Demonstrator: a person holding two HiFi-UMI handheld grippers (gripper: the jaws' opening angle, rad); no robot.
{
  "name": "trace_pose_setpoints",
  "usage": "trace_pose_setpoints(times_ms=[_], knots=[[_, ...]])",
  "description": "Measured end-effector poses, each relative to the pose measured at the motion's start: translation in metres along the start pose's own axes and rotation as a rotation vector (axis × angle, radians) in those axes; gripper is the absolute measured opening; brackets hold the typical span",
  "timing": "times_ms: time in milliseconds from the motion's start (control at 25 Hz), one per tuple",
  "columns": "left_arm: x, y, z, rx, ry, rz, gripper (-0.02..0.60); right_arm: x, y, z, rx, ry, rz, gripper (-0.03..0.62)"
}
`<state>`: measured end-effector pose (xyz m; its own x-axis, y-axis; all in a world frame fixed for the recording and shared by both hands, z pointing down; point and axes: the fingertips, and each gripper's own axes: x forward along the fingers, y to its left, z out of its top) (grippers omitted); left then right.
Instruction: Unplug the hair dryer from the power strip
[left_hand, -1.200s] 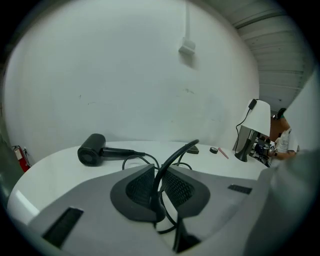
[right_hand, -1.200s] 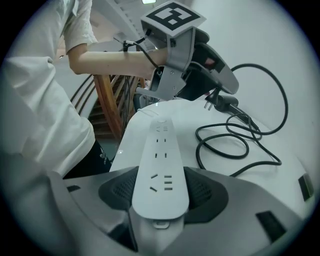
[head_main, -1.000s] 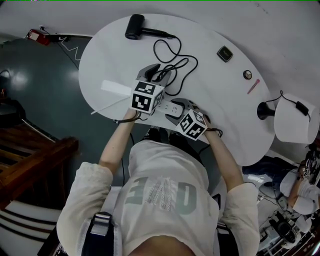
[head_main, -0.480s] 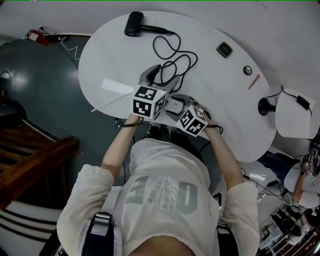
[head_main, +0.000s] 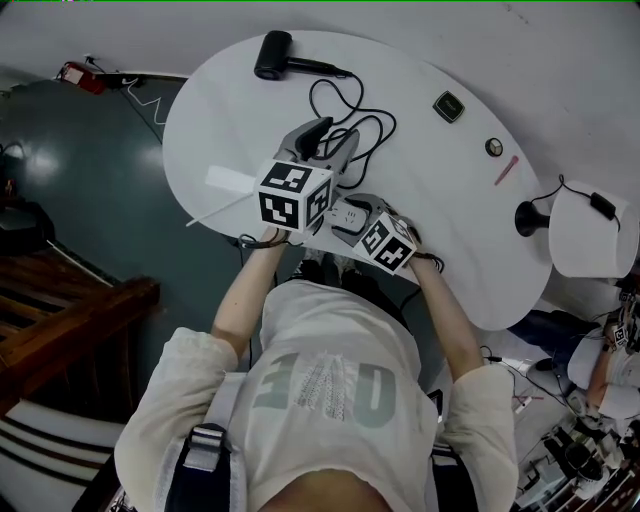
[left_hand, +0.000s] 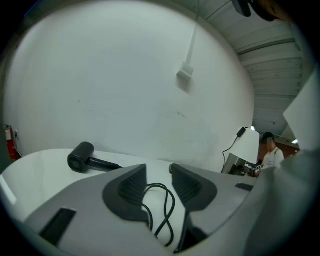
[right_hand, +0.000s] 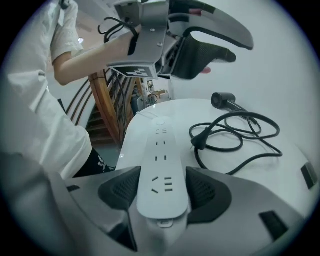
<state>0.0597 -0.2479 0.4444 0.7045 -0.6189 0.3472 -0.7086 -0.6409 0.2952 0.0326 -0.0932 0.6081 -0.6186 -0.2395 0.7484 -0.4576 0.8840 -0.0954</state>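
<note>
The white power strip (right_hand: 160, 150) lies on the white oval table (head_main: 220, 110), and my right gripper (right_hand: 163, 172) is shut on its near end, pads against both sides. All its sockets are empty. The black plug (right_hand: 199, 142) rests on the table beside the strip, and its cord (head_main: 350, 120) loops back to the black hair dryer (head_main: 272, 55) at the far edge. My left gripper (left_hand: 157, 170) hangs above the cord loops. Its jaws have just been closing partway, and they are open with nothing between them.
A small black box (head_main: 448, 106), a round knob (head_main: 493, 148) and a pink pen (head_main: 506, 172) lie at the right of the table. A white lamp (head_main: 585, 240) stands off its right edge. A white strip (head_main: 232, 181) lies at the left. Wooden stairs (head_main: 60, 320) are below left.
My left gripper has lifted off the table beside the power strip and now hangs higher over the cord. The right gripper and the strip have stayed in place.
</note>
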Motion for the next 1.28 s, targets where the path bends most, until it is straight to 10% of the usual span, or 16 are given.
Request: trace_pose_setpoints(times_ms=[80, 320, 600, 840, 1040, 1280], knots=[[-0.004, 0.001, 0.020, 0.030, -0.046, 0.048, 0.005, -0.002, -0.004, 0.003, 0.037, -0.004, -0.002, 0.284], [-0.024, -0.018, 0.085, 0.102, -0.201, 0.035, 0.005, -0.052, -0.028, 0.045, 0.162, -0.190, -0.046, 0.293], [-0.060, -0.050, 0.148, 0.200, -0.369, 0.032, 0.005, -0.217, -0.105, 0.169, 0.178, -0.668, -0.465, 0.287], [-0.091, -0.077, 0.176, 0.247, -0.474, 0.054, 0.005, -0.331, -0.107, 0.201, 0.232, -0.936, -0.781, 0.244], [-0.102, -0.095, 0.178, 0.274, -0.525, 0.049, 0.005, -0.355, -0.089, 0.180, 0.299, -0.968, -1.000, 0.005], [-0.104, -0.102, 0.164, 0.291, -0.503, 0.054, 0.005, -0.340, -0.079, 0.174, 0.258, -0.874, -1.079, 0.005]])
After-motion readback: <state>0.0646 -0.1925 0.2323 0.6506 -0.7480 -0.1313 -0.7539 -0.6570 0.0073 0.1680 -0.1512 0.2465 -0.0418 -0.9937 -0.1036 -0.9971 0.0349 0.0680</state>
